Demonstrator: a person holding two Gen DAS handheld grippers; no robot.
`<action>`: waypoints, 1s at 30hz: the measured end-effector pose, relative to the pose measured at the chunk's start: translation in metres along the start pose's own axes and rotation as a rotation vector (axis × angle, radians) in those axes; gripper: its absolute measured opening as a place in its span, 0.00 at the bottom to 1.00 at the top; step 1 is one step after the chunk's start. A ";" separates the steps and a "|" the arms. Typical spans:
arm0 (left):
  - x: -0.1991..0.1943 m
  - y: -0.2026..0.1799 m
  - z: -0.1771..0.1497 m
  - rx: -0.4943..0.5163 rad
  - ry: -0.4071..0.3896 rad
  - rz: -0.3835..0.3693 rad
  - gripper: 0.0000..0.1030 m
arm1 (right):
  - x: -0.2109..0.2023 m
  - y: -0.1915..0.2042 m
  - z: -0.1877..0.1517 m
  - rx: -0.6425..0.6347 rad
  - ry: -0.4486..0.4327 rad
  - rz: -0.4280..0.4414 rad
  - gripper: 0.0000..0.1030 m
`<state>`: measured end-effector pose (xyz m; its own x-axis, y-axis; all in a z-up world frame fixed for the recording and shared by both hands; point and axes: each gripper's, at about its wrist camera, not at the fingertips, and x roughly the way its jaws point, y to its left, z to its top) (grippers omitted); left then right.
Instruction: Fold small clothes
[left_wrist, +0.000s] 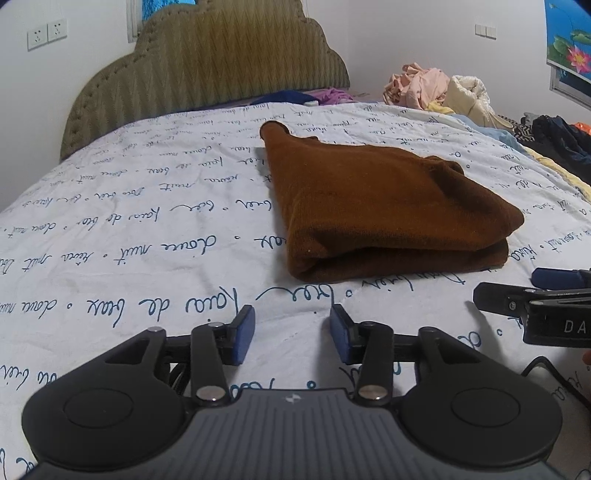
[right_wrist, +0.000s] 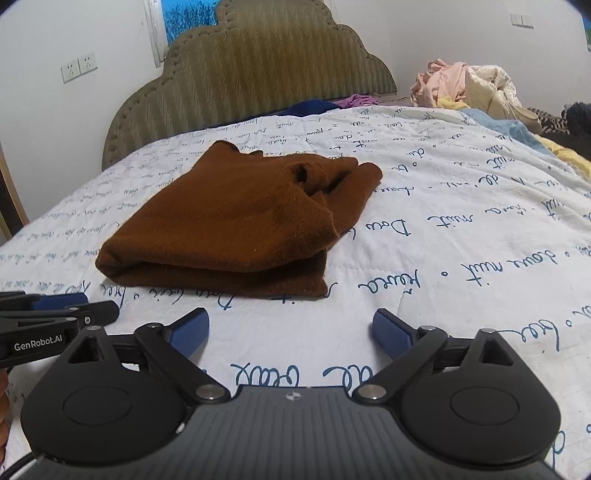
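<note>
Plainly, by item:
Garment: a brown knit garment (left_wrist: 373, 206) lies folded into a thick, roughly rectangular bundle on the bed, its doubled fold edge facing both cameras; in the right wrist view (right_wrist: 236, 221) a bunched part with a dark opening sits at its far right corner.
Bedding: a white quilt (left_wrist: 129, 229) printed with blue cursive script covers the mattress, and the garment rests on it near the middle.
Left gripper: the left gripper (left_wrist: 291, 336) sits low over the quilt, just short of the garment's near edge and touching no cloth; its jaws are spread with a moderate gap, blue pads (left_wrist: 244, 334) facing each other, bare quilt between them.
Right gripper: the right gripper (right_wrist: 290, 332) hovers near the same edge, a little to the garment's right side; its jaws are spread wide, with nothing between the blue pads (right_wrist: 188, 332).
Cross views: the right gripper's fingers enter the left wrist view at the right edge (left_wrist: 532, 295), and the left gripper's fingers enter the right wrist view at the left edge (right_wrist: 59, 310), so the two tools are side by side, near each other.
Headboard: an olive upholstered headboard (left_wrist: 221, 62) with a scalloped top stands behind the bed.
Laundry pile: pink and cream clothes (left_wrist: 436, 90) are heaped at the far right corner, well apart from the garment, with blue and purple cloth (right_wrist: 325, 105) lying by the headboard.
Wall: white sockets (left_wrist: 46, 34) sit left of the headboard.
</note>
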<state>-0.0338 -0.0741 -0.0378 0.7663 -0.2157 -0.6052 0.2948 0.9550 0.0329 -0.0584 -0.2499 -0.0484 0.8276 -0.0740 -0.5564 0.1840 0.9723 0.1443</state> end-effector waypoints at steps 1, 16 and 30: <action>0.000 0.000 -0.001 -0.001 -0.006 0.005 0.48 | 0.000 0.001 0.000 -0.008 0.003 -0.008 0.93; 0.003 0.007 -0.001 -0.041 -0.026 0.059 0.68 | 0.004 0.006 -0.001 -0.043 0.022 -0.068 1.00; 0.010 0.006 -0.002 -0.022 0.002 0.040 0.84 | 0.007 0.007 -0.001 -0.061 0.038 -0.088 1.00</action>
<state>-0.0248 -0.0700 -0.0452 0.7762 -0.1772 -0.6051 0.2517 0.9670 0.0398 -0.0520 -0.2437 -0.0522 0.7886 -0.1520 -0.5958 0.2211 0.9743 0.0441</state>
